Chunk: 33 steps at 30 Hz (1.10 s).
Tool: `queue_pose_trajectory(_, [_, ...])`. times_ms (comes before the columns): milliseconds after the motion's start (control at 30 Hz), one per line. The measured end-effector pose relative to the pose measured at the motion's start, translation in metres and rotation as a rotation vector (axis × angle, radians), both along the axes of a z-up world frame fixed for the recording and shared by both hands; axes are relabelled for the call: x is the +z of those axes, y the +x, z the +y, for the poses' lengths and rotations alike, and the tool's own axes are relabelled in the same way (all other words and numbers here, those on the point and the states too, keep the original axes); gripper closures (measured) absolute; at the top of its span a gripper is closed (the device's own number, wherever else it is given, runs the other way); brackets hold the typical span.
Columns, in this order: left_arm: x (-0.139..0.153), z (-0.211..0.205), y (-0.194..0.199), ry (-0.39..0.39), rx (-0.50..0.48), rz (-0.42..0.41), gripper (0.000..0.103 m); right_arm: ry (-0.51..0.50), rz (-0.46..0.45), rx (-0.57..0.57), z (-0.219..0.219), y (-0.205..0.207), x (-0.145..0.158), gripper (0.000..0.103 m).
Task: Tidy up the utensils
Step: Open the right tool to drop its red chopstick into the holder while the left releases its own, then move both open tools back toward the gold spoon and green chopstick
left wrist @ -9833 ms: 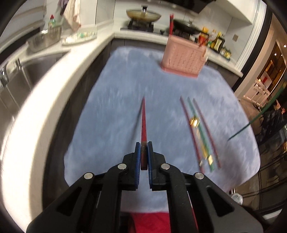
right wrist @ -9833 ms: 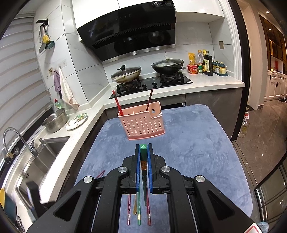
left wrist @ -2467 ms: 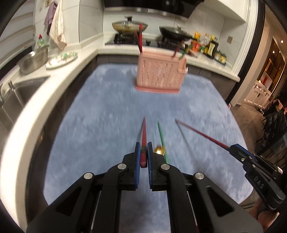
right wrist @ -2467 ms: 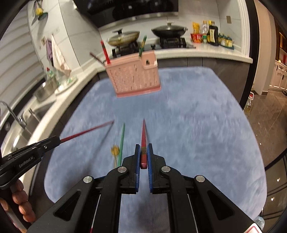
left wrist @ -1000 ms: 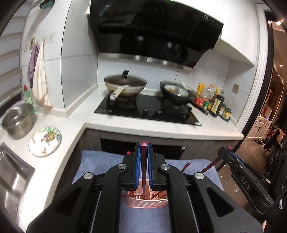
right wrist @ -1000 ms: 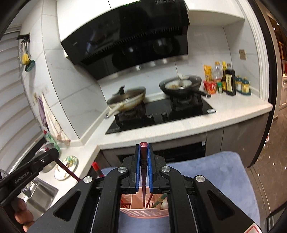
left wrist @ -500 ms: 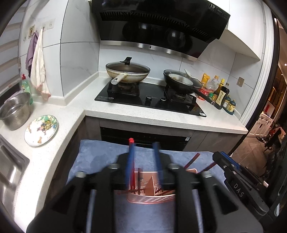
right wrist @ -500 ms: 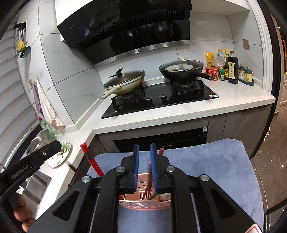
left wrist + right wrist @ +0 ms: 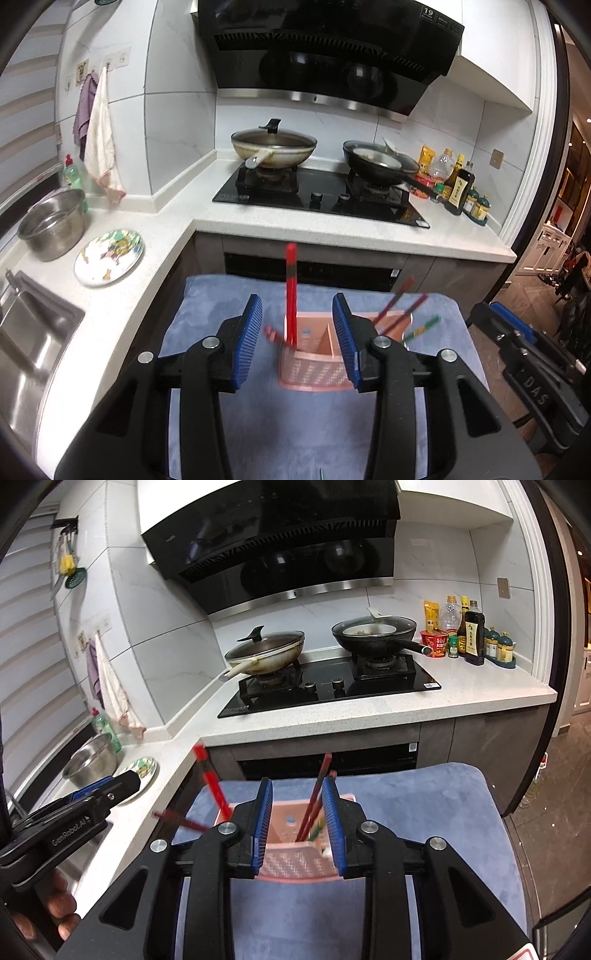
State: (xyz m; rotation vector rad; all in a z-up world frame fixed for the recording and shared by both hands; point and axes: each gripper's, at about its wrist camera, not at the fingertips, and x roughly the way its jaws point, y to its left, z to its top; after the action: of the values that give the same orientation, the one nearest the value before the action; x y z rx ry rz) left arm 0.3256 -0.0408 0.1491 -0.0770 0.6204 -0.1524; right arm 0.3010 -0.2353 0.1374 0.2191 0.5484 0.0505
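- Pink plastic utensil basket [image 9: 314,369] stands on the blue-grey cloth [image 9: 288,424] straight ahead of both your grippers, its lower front hidden behind your jaws in both wrist views
- Your left gripper [image 9: 297,332] has its jaws apart with nothing pressed between the pads; they have just been opening
- Your right gripper [image 9: 297,816] is parted more narrowly, also gripping nothing, and has likewise just been opening
- One red chopstick [image 9: 290,291] stands nearly upright in the basket's left compartment; a second, blurred one [image 9: 275,336] leans out over the left rim
- Dark red chopsticks [image 9: 314,805] lean in the right compartment, partly screened by your right jaws; a green chopstick [image 9: 421,328] pokes out to the right
- Something small and pale [image 9: 325,851] sits low in the right compartment; you cannot tell what it is
- A second ago each pair of jaws was clamped on a red chopstick above the basket; both sticks now stand free in it
- Your left hand [image 9: 55,912] is cut off at the frame edge of the right view
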Motion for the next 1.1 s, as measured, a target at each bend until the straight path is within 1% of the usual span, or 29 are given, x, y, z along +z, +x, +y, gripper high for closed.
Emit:
queue_pose_trajectory(200, [-0.014, 0.01, -0.04, 0.02, 0.017, 0.019, 0.065, -0.041, 0.004, 0.024, 0.012, -0.044, -0.007, 0.075])
queue_pose_trajectory(300, [-0.022, 0.013, -0.057, 0.03, 0.02, 0.036, 0.065, -0.039, 0.021, 0.034, 0.018, -0.066, -0.018, 0.075])
queue_pose_trajectory(400, [-0.031, 0.018, -0.074, 0.03, 0.024, 0.048, 0.065, -0.035, 0.05, 0.049, 0.024, -0.085, -0.032, 0.075])
queue_pose_trajectory(567, [-0.048, 0.025, -0.1, 0.044, 0.031, 0.072, 0.065, -0.084, 0.084, 0.05, 0.035, -0.117, -0.056, 0.075])
queue_pose_trajectory(667, [-0.061, 0.029, -0.114, 0.044, 0.035, 0.096, 0.065, -0.095, 0.112, 0.055, 0.039, -0.133, -0.071, 0.075])
queue_pose_trajectory(900, [-0.094, 0.039, -0.141, 0.043, 0.047, 0.154, 0.065, -0.091, 0.223, 0.072, 0.047, -0.168, -0.123, 0.075])
queue_pose_trajectory(1100, [-0.12, 0.045, -0.16, 0.05, 0.052, 0.198, 0.065, -0.096, 0.289, 0.087, 0.054, -0.192, -0.154, 0.075])
